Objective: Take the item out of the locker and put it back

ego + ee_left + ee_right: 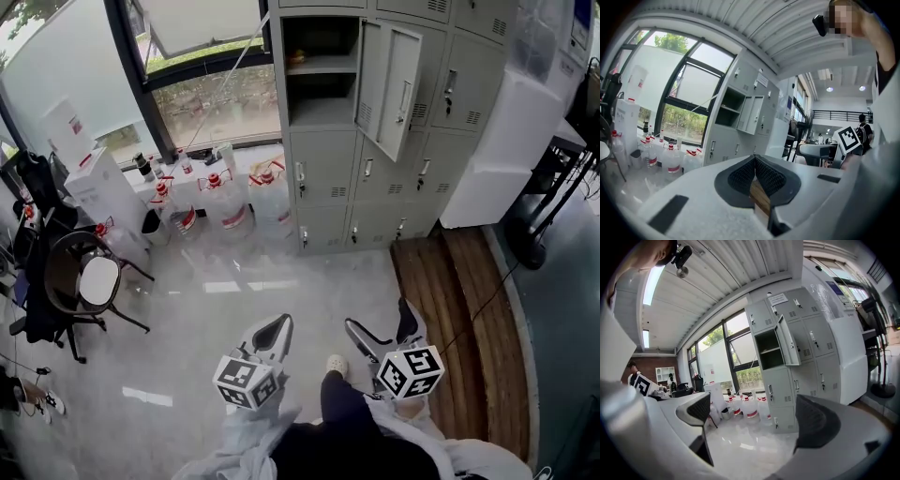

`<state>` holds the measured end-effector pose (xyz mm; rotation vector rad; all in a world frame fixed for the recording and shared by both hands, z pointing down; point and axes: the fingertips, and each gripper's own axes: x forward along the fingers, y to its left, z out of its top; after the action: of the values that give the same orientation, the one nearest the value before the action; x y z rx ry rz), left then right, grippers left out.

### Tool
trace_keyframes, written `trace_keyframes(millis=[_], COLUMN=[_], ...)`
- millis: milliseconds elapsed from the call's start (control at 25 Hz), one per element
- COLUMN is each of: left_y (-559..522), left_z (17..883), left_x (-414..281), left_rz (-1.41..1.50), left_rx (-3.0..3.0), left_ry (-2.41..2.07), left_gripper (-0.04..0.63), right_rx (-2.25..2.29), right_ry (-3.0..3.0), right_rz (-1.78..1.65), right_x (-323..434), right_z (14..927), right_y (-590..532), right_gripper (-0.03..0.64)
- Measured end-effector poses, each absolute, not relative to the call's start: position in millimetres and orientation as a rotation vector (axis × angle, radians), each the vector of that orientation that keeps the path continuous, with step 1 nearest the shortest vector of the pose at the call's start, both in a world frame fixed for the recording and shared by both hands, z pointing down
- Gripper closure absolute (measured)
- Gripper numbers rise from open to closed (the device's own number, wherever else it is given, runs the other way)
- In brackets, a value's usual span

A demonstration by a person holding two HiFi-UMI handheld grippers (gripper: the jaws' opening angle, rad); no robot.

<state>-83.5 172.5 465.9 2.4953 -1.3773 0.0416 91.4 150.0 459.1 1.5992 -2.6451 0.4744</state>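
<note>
Locker [323,112] well ahead, door [392,86] swung open. Small item [296,58], too far to identify, on upper shelf's left end. Right gripper [379,323] jaws wide apart, empty, aimed lockerward, so likely reacher; left gripper [277,328] pinched closed on nothing.

- The lockers [375,141] stand at the back, with one door [392,89] swung out.
- Water jugs [230,202] sit on the floor to their left, below the window [206,103].
- A chair [89,281] stands far left.
- Wooden planking [459,309] lies before the lockers, at right.
</note>
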Motion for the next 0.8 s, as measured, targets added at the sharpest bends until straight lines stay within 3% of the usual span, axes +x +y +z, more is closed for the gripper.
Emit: trace_keyframes(millis=[800], left_y=[-19], left_z=[452], left_x=[-58], left_rz=[0.023], left_rx=[2.496], left_ry=[-1.462], left_gripper=[0.588], right_rx=[1.49], right_ry=[-2.717], right_rz=[0.436], right_x=[111], right_z=[447], right_y=[-50], right_gripper=[0.049])
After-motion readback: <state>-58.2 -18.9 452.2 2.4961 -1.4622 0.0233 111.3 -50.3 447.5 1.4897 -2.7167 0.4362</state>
